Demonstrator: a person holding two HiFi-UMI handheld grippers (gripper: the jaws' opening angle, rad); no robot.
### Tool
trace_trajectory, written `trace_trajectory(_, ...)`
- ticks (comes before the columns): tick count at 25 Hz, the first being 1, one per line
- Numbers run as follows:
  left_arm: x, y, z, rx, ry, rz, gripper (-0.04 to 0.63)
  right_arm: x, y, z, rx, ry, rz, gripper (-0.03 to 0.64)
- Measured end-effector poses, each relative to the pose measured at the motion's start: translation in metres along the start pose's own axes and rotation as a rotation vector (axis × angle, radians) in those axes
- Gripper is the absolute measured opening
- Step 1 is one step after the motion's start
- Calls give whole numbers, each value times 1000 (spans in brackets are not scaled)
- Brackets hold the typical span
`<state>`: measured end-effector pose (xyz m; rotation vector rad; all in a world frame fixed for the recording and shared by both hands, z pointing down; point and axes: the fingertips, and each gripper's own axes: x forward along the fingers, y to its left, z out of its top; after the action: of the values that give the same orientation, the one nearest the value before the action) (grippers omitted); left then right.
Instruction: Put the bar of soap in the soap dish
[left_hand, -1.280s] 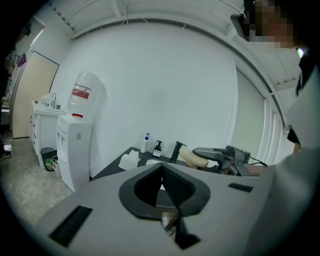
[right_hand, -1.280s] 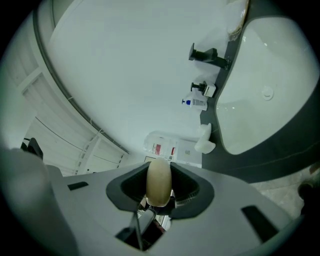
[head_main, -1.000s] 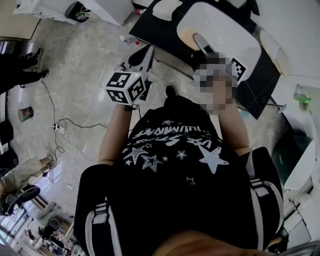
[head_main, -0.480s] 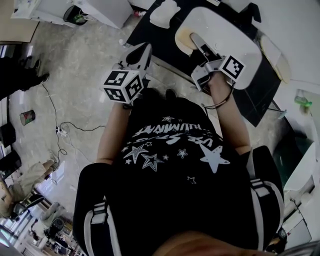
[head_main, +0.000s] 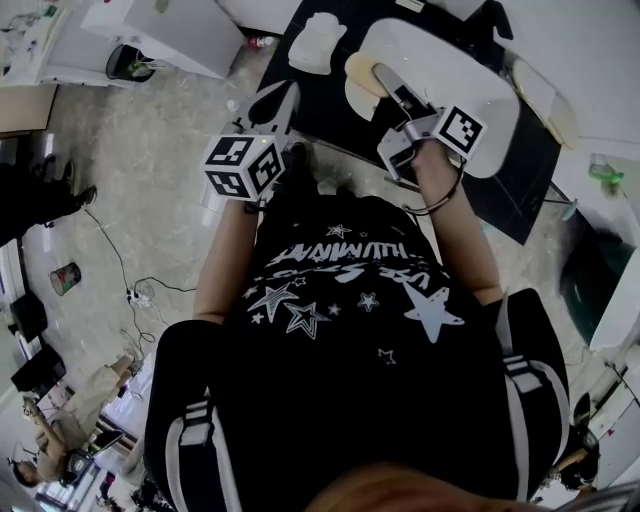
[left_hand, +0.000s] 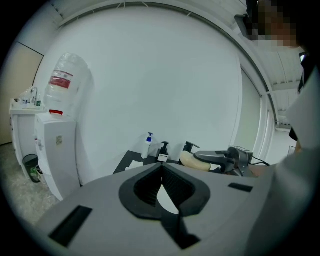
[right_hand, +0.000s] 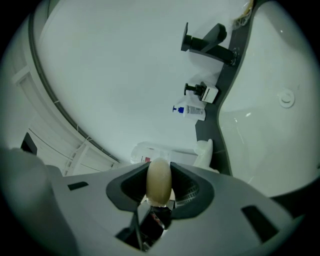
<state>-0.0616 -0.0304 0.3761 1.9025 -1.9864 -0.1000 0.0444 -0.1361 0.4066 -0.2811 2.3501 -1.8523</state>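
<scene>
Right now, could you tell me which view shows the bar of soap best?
The right gripper view: the bar of soap fills the foreground, gripped end-on. The head and left gripper views show it small.

we see a pale beige bar of soap (right_hand: 159, 181), a white soap dish (head_main: 318, 42) on a black counter (head_main: 320, 95), a white basin (head_main: 500, 80) at right, a white bottle (left_hand: 147, 146) with a blue pump, and a black shirt (head_main: 350, 340) printed with white stars.
</scene>
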Motion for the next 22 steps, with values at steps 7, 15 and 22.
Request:
trace_trajectory(7,34,39,20,16,38,-101,12,38,-8,10,-21,-82,-63,120)
trace_trajectory(15,79,83,34,36,93,-200,12,71,-24,22,-103,-157,-193,120)
trace_trajectory(22,114,110,28,40,168,-303,12,102,-41,19,-197,-164,-323,120)
